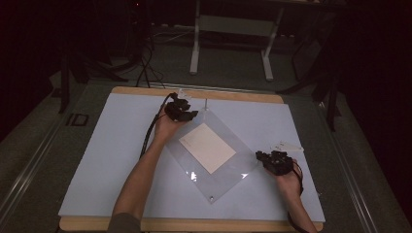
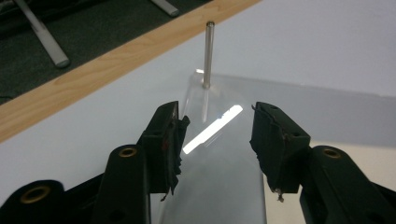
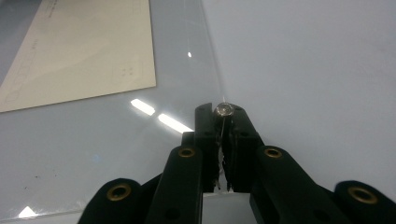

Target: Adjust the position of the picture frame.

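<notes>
Table (image 1: 121, 145) covered by a pale sheet, wooden edge exposed at far and near sides. Clear plate (image 1: 228, 179) lying flat near the centre, turned diamond-wise in the high view. Cream paper (image 1: 208, 147) resting on the plate's middle, faint printing along one edge and a small dotted mark near a corner, as seen in the right gripper view (image 3: 84, 60).

Metal pin (image 2: 208, 53) standing upright in the plate's far corner, close to the table's far wooden edge. Small fastener at the near corner (image 1: 211, 198).

Left gripper (image 2: 215, 133) held at the plate's far-left edge, just short of the pin. Jaws apart, straddling the plate's edge; nothing gripped. Torn black padding visible on both inner faces. Left hand (image 1: 165, 128) behind it, forearm reaching up from the bottom edge.

Right gripper (image 3: 223, 140) at the plate's right corner. Jaws together, a thin pin (image 3: 224, 110) pinched between the tips, its round shiny head visible at the top. Right hand (image 1: 286, 182) behind it, at the table's right side.

Small white scrap (image 1: 286, 145) lying on the table just beyond the right gripper.

Two bright light reflections on the plate near its right corner.
</notes>
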A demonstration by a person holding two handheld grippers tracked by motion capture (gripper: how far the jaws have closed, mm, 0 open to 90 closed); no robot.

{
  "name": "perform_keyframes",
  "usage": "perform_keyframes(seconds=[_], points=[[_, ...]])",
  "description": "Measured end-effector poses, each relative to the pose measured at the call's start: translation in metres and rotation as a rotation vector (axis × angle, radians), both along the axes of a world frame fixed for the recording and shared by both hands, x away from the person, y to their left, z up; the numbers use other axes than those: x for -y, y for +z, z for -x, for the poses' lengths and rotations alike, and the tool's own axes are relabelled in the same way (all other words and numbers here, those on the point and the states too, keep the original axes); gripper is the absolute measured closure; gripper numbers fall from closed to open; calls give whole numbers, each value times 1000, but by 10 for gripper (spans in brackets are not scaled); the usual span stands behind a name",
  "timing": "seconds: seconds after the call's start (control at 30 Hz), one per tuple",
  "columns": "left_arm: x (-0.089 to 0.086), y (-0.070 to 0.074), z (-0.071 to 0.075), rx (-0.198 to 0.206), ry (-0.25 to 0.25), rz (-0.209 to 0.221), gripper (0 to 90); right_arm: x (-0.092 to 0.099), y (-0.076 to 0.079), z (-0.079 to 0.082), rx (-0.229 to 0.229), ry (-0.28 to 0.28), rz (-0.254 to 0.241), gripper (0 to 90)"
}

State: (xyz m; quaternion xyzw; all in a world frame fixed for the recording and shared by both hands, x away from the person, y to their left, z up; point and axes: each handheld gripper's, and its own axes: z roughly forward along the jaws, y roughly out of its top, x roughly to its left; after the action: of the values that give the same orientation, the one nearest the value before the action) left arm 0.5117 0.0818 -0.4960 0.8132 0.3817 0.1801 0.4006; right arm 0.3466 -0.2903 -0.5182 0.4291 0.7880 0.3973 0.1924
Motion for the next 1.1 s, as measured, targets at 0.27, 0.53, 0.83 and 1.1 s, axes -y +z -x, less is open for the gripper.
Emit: perform_keyframes(seconds=[0.27, 0.53, 0.83, 1.1], points=[[24, -8, -29, -23, 12, -19, 507, 1, 0, -1, -4, 4, -13, 847], [50, -23, -51, -48, 27, -22, 551, 2, -1, -1, -5, 5, -28, 844], [62, -31, -69, -113, 92, -7, 792, 4, -2, 1, 1, 0, -46, 841], [65, -30, -64, -77, 112, -46, 846, 6, -3, 0, -22, -14, -84, 833]])
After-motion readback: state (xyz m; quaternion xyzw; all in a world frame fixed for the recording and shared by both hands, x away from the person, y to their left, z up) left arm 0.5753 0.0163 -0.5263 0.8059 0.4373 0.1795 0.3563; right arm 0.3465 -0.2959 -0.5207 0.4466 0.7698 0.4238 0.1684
